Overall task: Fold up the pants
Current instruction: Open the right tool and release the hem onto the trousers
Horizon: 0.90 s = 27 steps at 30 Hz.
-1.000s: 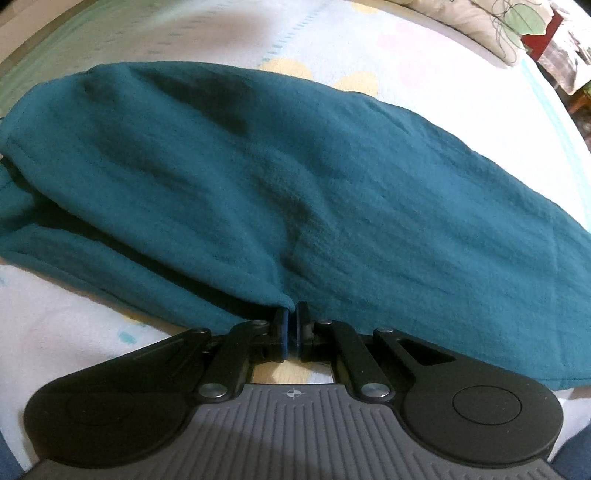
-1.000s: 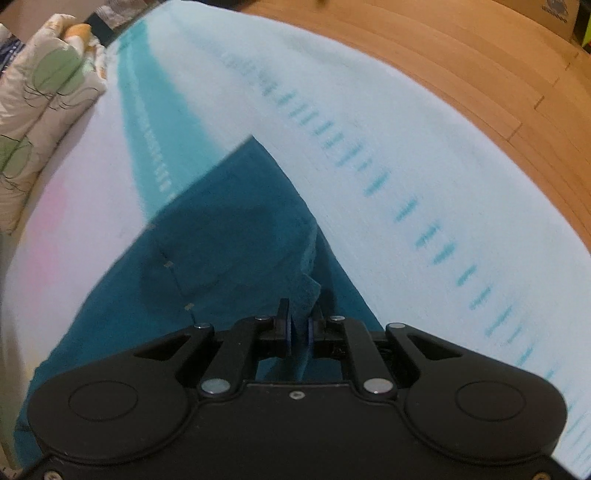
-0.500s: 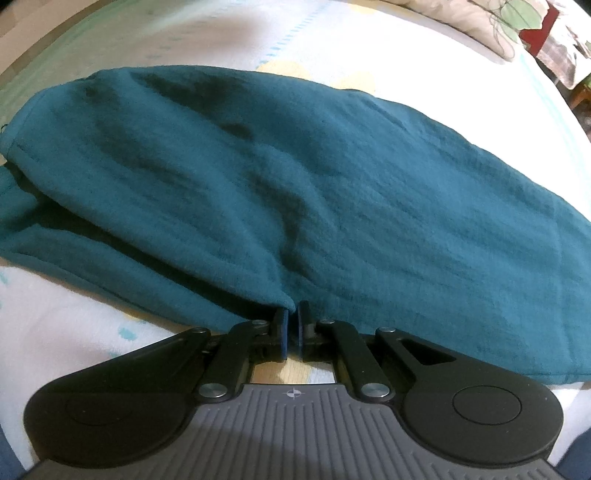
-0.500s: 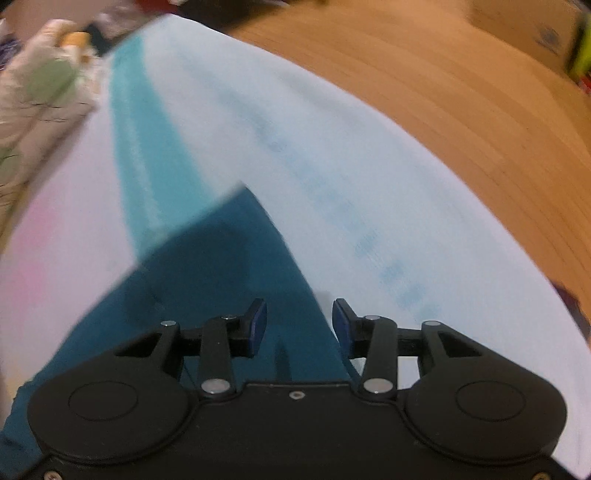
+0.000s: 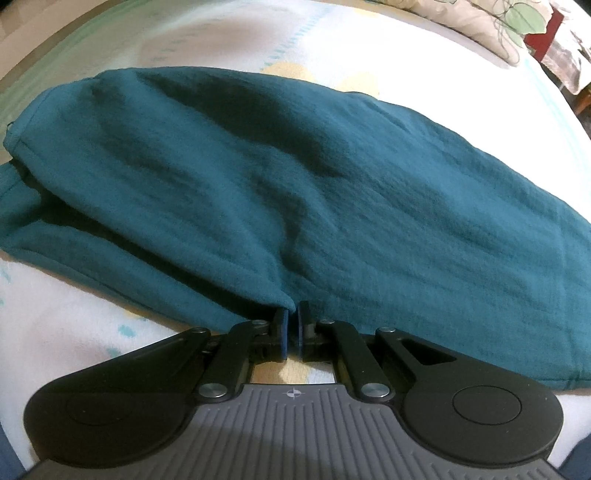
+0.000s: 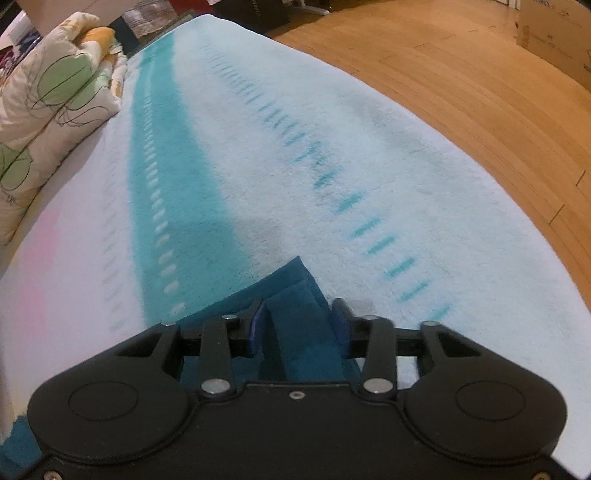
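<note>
The teal pants lie spread across the bed in the left wrist view, one layer folded over another at the left. My left gripper is shut on the near edge of the pants, where the cloth puckers into the pads. In the right wrist view only a corner of the pants shows, lying flat on the blanket. My right gripper is open, its blue pads standing wide apart on either side of that corner, holding nothing.
The bed is covered by a white blanket with teal stripes. A flowered pillow lies at the far left. The bed's edge drops to a wooden floor on the right, with a cardboard box beyond.
My right gripper has opened, let go of the pants corner and drawn back along the leg. My left gripper has stayed shut on the edge.
</note>
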Available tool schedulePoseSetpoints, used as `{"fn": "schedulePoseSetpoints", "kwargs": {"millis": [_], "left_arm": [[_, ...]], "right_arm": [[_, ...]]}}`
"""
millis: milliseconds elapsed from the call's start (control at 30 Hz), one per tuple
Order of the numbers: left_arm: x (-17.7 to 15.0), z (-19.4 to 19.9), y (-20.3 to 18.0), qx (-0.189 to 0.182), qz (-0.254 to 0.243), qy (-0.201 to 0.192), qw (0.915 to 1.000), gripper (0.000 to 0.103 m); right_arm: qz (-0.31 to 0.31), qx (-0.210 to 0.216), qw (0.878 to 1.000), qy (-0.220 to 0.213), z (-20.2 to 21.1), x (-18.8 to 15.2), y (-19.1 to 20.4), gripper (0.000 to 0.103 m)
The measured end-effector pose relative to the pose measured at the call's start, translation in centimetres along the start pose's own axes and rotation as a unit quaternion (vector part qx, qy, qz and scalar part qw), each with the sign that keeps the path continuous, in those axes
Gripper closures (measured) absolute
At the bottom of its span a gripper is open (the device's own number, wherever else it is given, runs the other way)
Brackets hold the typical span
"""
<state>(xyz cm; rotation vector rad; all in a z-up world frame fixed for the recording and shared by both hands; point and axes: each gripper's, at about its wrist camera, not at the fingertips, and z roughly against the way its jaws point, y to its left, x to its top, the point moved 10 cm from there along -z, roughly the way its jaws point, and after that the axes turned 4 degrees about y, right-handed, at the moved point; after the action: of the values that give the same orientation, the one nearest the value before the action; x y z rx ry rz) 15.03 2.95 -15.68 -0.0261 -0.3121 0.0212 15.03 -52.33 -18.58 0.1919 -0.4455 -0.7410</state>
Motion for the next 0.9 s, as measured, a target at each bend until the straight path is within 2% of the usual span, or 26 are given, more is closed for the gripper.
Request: {"fn": "schedulePoseSetpoints", "kwargs": {"millis": [33, 133, 233, 300, 400, 433, 500, 567, 600, 800, 900], "left_arm": [[0.0, 0.1, 0.0, -0.001, 0.002, -0.002, 1.0000, 0.098], [-0.1, 0.4, 0.2, -0.003, 0.010, -0.008, 0.9999, 0.098], [0.1, 1.1, -0.3, -0.007, 0.007, -0.017, 0.9998, 0.098], [0.1, 1.1, -0.7, -0.002, -0.002, -0.017, 0.9999, 0.098], [-0.3, 0.6, -0.5, 0.008, 0.004, -0.004, 1.0000, 0.098], [-0.4, 0.7, -0.4, 0.007, 0.005, -0.005, 1.0000, 0.098], [-0.6, 1.2, -0.2, 0.003, 0.005, -0.004, 1.0000, 0.098], [-1.0, 1.7, -0.1, 0.000, -0.001, -0.001, 1.0000, 0.093], [-1.3, 1.8, -0.1, -0.004, -0.004, 0.002, 1.0000, 0.092], [-3.7, 2.7, -1.0, -0.047, -0.021, 0.029, 0.9983, 0.092], [-4.4, 3.4, -1.1, -0.045, -0.044, 0.022, 0.9978, 0.092]], "right_arm": [[0.010, -0.010, 1.000, -0.005, 0.3, 0.0, 0.0, 0.087], [0.028, -0.018, 0.999, -0.015, 1.2, 0.1, 0.3, 0.092], [0.020, -0.012, 0.998, -0.054, 2.6, 1.6, 0.6, 0.098], [0.005, -0.007, 0.997, -0.073, 3.1, 2.8, 0.6, 0.098], [-0.023, -0.002, 0.999, -0.044, 1.6, 3.0, 0.4, 0.091], [-0.028, -0.005, 0.999, -0.043, 1.4, 2.9, 0.4, 0.086], [-0.038, -0.002, 0.998, -0.051, 1.9, 2.6, 0.2, 0.085], [-0.055, 0.003, 0.997, -0.046, 2.5, 2.1, 0.1, 0.060], [-0.061, 0.006, 0.997, -0.042, 2.9, 1.8, 0.1, 0.057], [-0.016, 0.014, 0.999, -0.031, 6.8, -0.2, 1.9, 0.057], [0.017, 0.009, 1.000, -0.013, 7.8, -2.0, 2.8, 0.056]]}}
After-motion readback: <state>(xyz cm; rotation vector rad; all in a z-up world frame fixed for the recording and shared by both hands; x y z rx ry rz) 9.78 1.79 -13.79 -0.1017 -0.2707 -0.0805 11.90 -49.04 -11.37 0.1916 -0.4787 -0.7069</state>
